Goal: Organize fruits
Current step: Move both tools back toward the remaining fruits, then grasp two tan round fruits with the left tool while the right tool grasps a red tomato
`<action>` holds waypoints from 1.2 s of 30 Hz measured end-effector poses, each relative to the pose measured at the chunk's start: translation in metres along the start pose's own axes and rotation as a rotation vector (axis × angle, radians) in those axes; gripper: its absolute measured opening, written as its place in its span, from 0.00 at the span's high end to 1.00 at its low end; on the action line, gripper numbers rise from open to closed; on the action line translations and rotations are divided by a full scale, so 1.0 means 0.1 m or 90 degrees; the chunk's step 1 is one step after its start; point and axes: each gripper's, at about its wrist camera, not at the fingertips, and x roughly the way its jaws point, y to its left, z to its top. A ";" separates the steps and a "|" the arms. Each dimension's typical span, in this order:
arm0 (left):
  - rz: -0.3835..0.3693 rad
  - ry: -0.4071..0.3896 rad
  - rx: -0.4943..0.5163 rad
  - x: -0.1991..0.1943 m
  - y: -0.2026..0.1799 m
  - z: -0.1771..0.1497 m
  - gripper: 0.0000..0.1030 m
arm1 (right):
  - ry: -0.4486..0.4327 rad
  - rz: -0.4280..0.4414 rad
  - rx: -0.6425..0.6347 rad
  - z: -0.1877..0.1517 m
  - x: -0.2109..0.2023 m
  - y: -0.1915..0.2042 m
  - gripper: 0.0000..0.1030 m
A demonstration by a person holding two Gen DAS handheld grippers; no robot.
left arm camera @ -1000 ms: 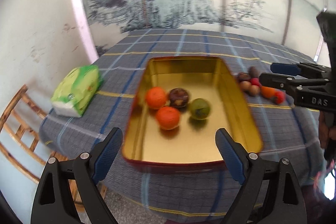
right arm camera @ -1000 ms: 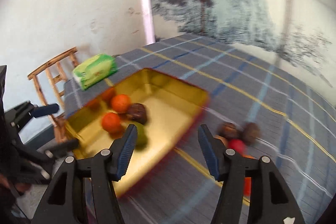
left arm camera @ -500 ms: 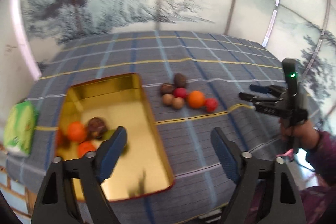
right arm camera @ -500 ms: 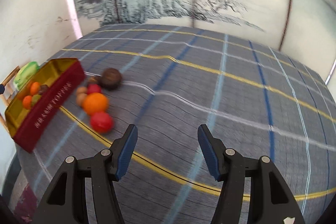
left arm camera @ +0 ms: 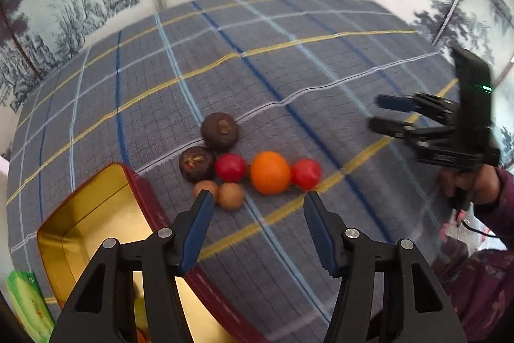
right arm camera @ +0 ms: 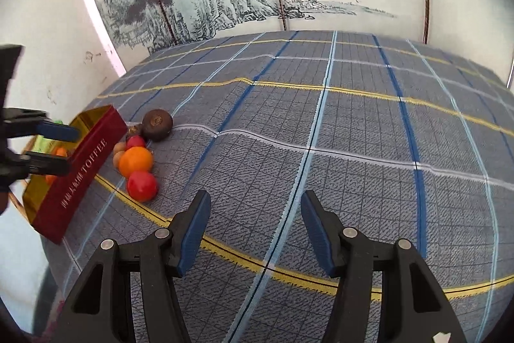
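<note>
Now the job is to pick one fruit out of the loose cluster on the checked tablecloth (left arm camera: 289, 60) and carry it to the gold tin (left arm camera: 96, 214) at my near left. My left gripper (left arm camera: 257, 208) hangs just above the near edge of the cluster with its jaws closing and nothing between them yet — the pads touch no fruit. The orange (left arm camera: 270, 172) sits almost in line with the gap, so I judge it the natural target: I should bring the fingers down either side of its widest part and close gently, since it looks round and likely to roll. It touches a red fruit (left arm camera: 305, 174) on its right and stands just beside another red fruit (left arm camera: 230, 166) on its left, so a careless approach could knock those away. Two small brown fruits (left arm camera: 230, 195) lie nearest the tin's red wall, and two dark, rough-skinned round ones (left arm camera: 220, 130) sit at the far side of the group. A little orange shows at the bottom of the tin, so some fruit seems to be inside already. My right gripper (right arm camera: 255, 230) hovers over bare cloth, well apart from the fruit, its fingers parted, closing slightly, and holding nothing.
</note>
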 end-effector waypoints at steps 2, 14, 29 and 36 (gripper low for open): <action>0.000 0.014 -0.016 0.09 0.10 0.03 0.43 | -0.001 0.010 0.012 0.00 0.00 -0.03 0.46; 0.004 0.070 -0.007 0.54 0.27 0.07 0.43 | 0.014 0.034 0.023 0.00 0.05 -0.05 0.45; 0.022 -0.066 -0.136 -0.07 -0.16 -0.38 0.53 | 0.034 0.102 -0.050 0.03 0.08 0.29 0.44; -0.001 -0.114 -0.197 -0.41 -0.33 -0.64 0.53 | 0.047 0.142 -0.190 0.16 0.19 0.90 0.45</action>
